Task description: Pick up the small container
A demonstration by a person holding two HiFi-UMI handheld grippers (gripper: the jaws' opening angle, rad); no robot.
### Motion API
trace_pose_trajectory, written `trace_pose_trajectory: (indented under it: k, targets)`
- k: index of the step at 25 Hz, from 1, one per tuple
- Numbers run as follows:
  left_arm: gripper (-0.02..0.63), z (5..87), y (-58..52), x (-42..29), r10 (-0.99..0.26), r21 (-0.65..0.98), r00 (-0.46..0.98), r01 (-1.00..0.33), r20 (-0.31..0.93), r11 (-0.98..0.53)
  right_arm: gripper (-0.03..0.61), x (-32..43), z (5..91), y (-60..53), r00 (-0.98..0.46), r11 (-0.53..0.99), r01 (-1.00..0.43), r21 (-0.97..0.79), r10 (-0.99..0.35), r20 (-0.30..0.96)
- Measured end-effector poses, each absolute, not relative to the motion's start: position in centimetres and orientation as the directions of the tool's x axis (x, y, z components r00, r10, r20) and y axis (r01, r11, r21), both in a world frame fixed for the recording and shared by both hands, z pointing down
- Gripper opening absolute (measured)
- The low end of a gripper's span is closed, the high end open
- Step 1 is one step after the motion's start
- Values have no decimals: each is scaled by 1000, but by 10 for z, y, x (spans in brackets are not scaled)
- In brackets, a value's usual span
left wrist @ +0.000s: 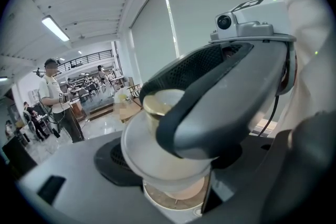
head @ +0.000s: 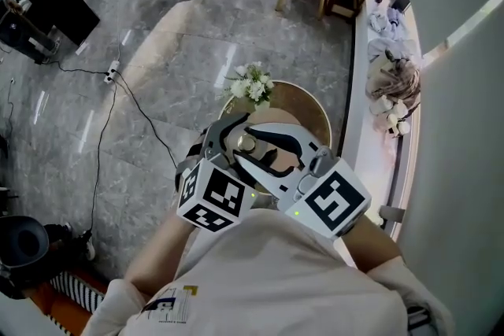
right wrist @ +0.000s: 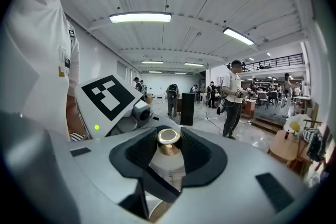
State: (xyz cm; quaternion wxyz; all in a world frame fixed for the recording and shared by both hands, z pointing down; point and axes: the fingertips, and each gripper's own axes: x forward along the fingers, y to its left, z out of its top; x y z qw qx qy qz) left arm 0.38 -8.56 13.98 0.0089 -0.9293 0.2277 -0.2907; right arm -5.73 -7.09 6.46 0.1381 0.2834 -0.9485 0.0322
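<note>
- Right gripper [right wrist: 169,135] pinches the small container [right wrist: 168,164] at its gold-capped top, a pad on each side.
- Left gripper [left wrist: 173,170] clamps the same container's wide pale body lower down, crossing under the right one.
- Both hold it above the round table [head: 313,112], over its near edge.
- Jaws cover most of it, and its base is hard to make out.

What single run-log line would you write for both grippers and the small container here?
left gripper: shut on small container | right gripper: shut on small container | small container: held above round table
</note>
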Motion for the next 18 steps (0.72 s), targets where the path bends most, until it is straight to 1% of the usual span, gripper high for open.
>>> trace_pose_trajectory:
  k: [18]
  targets:
    - [347, 152, -66, 13, -421, -168, 725, -398, 545, -902, 137, -47, 76, -51, -796, 831, -555, 35, -543, 268]
